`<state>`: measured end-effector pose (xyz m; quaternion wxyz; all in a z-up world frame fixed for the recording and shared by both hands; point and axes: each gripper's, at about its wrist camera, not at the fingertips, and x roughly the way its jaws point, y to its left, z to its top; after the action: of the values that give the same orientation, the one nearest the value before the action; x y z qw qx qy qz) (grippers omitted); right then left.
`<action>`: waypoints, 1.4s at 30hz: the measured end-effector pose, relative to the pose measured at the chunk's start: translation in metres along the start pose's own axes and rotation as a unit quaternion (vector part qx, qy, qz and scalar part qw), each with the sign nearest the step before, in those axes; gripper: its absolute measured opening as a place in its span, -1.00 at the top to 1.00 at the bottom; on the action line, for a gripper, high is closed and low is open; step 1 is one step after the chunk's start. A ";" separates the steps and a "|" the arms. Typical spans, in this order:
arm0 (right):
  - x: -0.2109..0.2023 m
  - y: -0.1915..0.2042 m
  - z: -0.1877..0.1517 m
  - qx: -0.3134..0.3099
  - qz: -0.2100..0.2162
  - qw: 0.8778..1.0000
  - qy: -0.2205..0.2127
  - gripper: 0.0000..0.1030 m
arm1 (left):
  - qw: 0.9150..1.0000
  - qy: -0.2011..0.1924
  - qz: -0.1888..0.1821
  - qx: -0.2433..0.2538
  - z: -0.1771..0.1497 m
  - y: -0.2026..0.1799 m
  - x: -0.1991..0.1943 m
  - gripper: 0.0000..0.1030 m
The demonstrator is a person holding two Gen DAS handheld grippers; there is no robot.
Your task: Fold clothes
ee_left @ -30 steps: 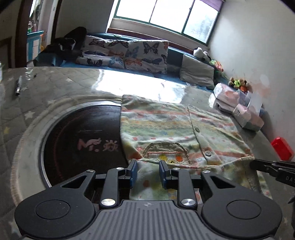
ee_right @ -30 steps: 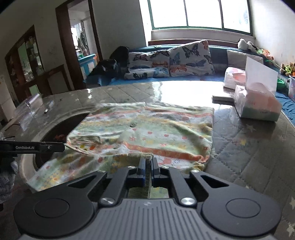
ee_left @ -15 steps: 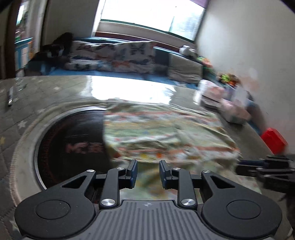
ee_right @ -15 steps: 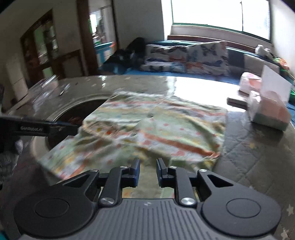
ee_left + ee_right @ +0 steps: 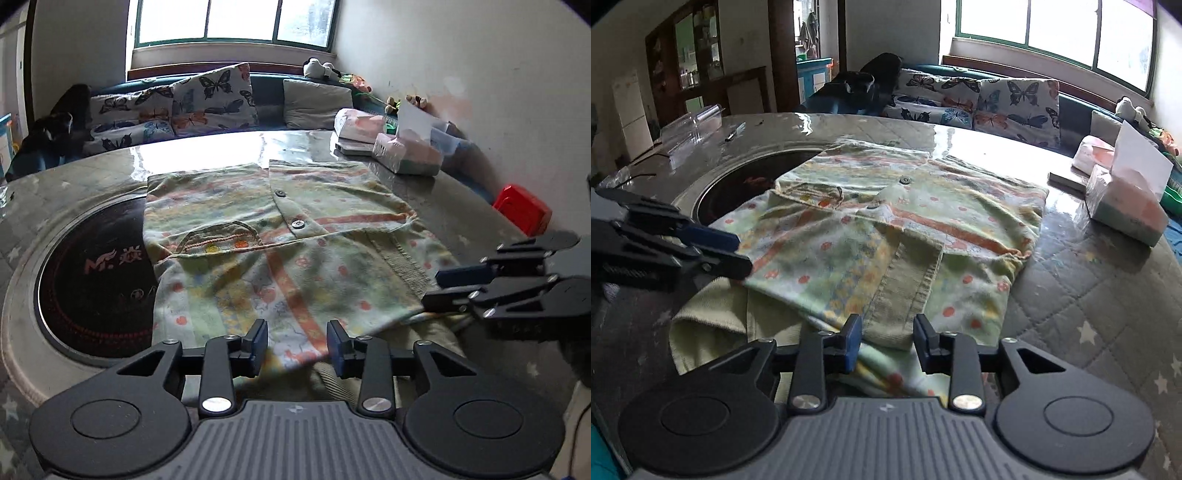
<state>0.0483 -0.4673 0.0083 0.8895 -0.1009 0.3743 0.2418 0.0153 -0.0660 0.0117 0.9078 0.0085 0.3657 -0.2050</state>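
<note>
A: From the left wrist view, our left gripper [image 5: 297,345] has its fingers spread wide with nothing between them, hanging over the near edge of the shirt [image 5: 280,236]. The shirt lies flat on the table [image 5: 461,218], partly covering the dark round hob [image 5: 92,273], with its sleeves already laid across the front.

B: We'd judge the next fold runs from the near hem toward the collar. We should pinch both near corners level, lift together, and lay the cloth down without dragging the sleeves askew.

A: In the right wrist view, our right gripper [image 5: 888,341] is equally wide apart and empty, straddling the ribbed cuff [image 5: 905,291] at the near edge.

B: We should take the hem beneath as well, not the cuff alone, or the sleeve may pull loose.

A: As for containers, the tissue box [image 5: 1126,206] at the far right has a white sheet standing out of it. We can't tell what the clear plastic tray [image 5: 690,125] at the far left holds.
</note>
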 end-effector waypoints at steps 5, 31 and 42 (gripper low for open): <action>-0.012 0.001 -0.006 -0.007 -0.004 1.000 -0.007 0.37 | 1.000 0.013 -0.008 -0.012 -0.005 -0.008 -0.020 0.02; -0.029 0.038 -0.025 -0.152 -0.008 0.987 -0.047 -0.11 | 0.990 0.025 -0.094 -0.098 0.050 0.001 -0.017 0.81; 0.002 0.013 0.025 -0.008 0.084 0.996 -0.036 0.59 | 0.994 0.012 -0.079 -0.075 0.041 0.022 -0.027 0.28</action>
<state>0.0584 -0.4459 0.0243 0.8781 -0.0675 0.3471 0.3223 0.0330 -0.0423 0.0568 0.8823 -0.0861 0.3904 -0.2484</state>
